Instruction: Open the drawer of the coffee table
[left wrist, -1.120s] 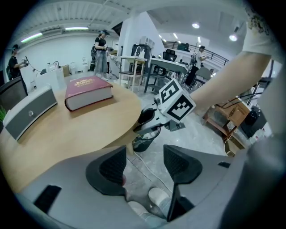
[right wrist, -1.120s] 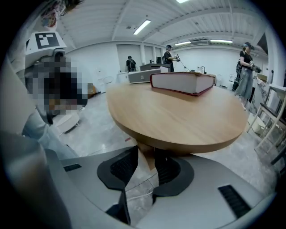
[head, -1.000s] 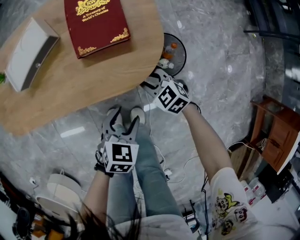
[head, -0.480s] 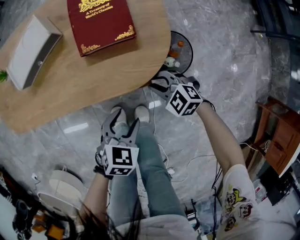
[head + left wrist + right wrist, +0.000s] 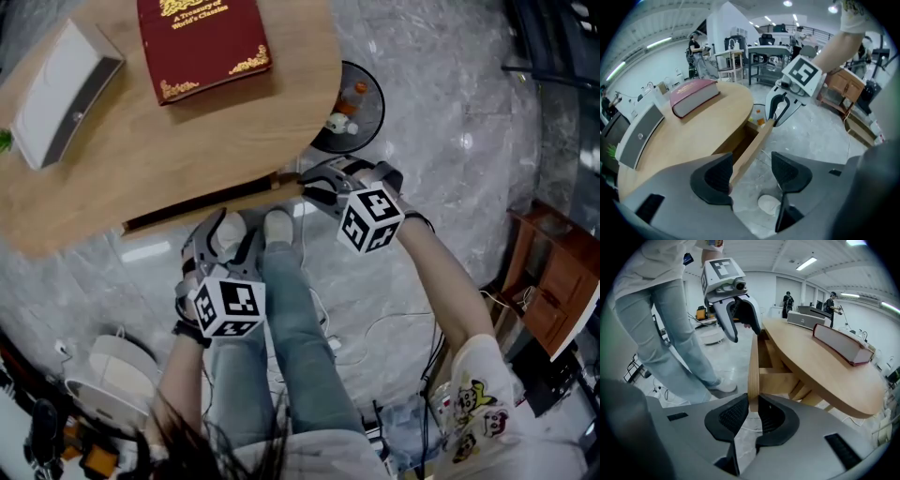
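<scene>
Below the surface (image 5: pixel 187 131) edge, the drawer front (image 5: pixel 753 363) sits pinched in the right hand-held gripper (image 5: pixel 751 404), whose jaws have just been closing. The left hand-held gripper (image 5: pixel 751 168) gapes alongside.

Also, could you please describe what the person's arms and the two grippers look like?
Both the left gripper and right gripper are grey, with black ribbed pads, each carrying a white cube bearing black square markers. The arms are bare below a white short-sleeved T-shirt with cartoon prints.
</scene>
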Action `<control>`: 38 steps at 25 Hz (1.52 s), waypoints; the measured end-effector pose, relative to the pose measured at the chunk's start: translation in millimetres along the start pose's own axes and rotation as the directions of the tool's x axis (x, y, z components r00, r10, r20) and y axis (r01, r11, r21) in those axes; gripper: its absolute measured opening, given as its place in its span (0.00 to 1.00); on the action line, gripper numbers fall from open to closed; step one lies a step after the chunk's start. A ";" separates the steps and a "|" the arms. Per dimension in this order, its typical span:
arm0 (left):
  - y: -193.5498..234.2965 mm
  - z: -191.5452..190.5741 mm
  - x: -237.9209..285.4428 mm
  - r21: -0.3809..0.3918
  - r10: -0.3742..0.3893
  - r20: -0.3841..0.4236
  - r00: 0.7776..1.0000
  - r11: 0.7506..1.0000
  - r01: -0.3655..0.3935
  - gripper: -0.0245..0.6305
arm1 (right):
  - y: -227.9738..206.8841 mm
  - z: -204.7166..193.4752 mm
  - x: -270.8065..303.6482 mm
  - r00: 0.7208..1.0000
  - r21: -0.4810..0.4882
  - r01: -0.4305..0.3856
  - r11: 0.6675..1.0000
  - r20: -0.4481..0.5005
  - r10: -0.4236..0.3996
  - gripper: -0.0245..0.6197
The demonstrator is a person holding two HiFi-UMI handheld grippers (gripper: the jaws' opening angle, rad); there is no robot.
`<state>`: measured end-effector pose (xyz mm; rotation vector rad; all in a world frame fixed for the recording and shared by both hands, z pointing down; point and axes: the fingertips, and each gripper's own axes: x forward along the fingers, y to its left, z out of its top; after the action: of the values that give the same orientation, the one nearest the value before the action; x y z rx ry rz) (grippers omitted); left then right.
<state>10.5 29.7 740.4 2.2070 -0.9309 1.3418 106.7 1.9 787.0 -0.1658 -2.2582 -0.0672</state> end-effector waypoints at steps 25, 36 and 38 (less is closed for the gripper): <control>25.5 -49.5 50.0 0.584 0.090 -0.283 0.955 0.806 0.097 0.16 | 2.8 -4.1 3.4 0.999 0.028 0.005 1.000 -0.045 -0.004 0.13; -23.3 -73.6 36.8 0.524 -0.024 -0.342 0.939 0.825 0.212 0.14 | 55.2 -10.5 1.1 0.986 -0.036 -0.132 0.991 -0.111 0.128 0.13; -34.8 -78.7 35.0 0.518 -0.044 -0.348 0.936 0.823 0.231 0.14 | 67.8 -12.8 -0.4 0.981 -0.049 -0.156 0.986 -0.127 0.149 0.13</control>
<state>-2.7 91.9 808.2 2.2716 -0.2594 2.0145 126.4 67.6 794.4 -0.3566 -2.1152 -0.0602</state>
